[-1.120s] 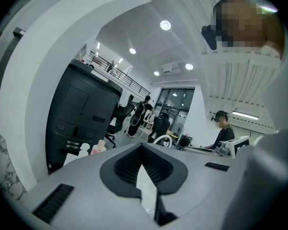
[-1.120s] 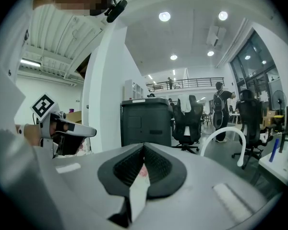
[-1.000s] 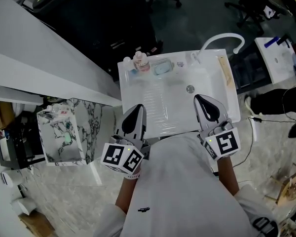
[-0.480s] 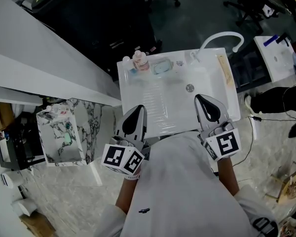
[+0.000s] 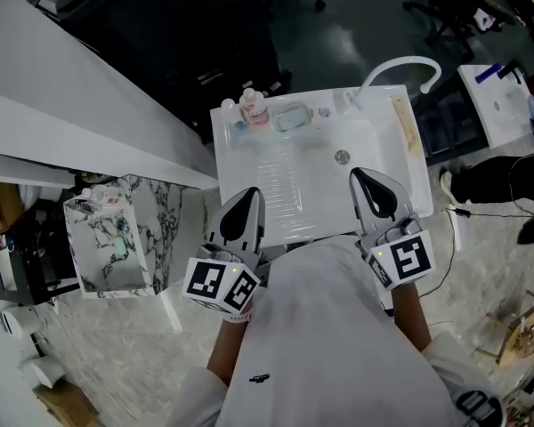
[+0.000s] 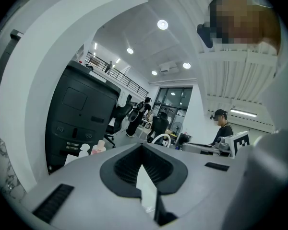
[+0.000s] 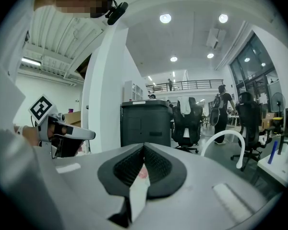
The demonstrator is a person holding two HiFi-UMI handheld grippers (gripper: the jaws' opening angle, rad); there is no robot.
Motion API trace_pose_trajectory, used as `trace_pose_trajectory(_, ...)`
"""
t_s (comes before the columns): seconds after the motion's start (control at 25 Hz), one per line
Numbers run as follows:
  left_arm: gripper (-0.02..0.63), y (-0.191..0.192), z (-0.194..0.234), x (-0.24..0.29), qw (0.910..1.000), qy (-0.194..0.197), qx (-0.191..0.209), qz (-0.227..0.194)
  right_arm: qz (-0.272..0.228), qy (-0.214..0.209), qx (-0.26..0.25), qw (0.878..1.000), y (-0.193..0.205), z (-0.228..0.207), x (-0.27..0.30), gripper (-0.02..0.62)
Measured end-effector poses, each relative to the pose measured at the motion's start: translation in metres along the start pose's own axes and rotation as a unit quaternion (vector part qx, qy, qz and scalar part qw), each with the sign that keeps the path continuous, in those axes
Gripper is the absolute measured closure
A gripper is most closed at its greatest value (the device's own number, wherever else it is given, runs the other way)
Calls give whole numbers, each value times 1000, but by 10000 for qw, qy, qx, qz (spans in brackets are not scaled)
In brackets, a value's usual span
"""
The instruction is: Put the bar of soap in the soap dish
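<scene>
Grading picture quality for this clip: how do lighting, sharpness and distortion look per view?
Head view: dim, with the white sink brightest and the small things along its back edge too soft to identify. Left gripper view: heavy fisheye bending, black corners, glaring ceiling lights, the left tool blurred. Right gripper view: same bending and glare, the right tool soft.

- left tongs (image 5: 249, 196): grey shell, black ribbed pads, white cube (image 5: 220, 285) with black square markers
- right tongs (image 5: 360, 180): same build, with its own marker cube (image 5: 402, 260)
- light grey shirt (image 5: 320, 345), small dark logo (image 5: 260, 378)
</scene>
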State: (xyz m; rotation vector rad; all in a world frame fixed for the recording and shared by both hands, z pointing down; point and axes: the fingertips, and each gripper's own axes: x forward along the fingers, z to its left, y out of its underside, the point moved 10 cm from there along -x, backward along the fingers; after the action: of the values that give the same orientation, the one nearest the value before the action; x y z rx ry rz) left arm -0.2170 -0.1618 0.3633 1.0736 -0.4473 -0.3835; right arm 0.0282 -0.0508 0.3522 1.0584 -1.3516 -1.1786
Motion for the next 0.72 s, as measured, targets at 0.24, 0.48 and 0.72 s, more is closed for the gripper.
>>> trace_pose_trajectory(0.24,598,0,0,-2,10000,-35,-10,-4,6,-45,-31,10000,-1,0,3,583)
trace_pose_trajectory(0.48,598,2,3,-6,9999,-116,-39,-44,28,-112,-38,9999,-2,3,8,583)
trace_pose_trajectory(0.72,598,4,3,-9,9998,-151,-93,-36,-119,-247,-53,9996,-4,5,6,583)
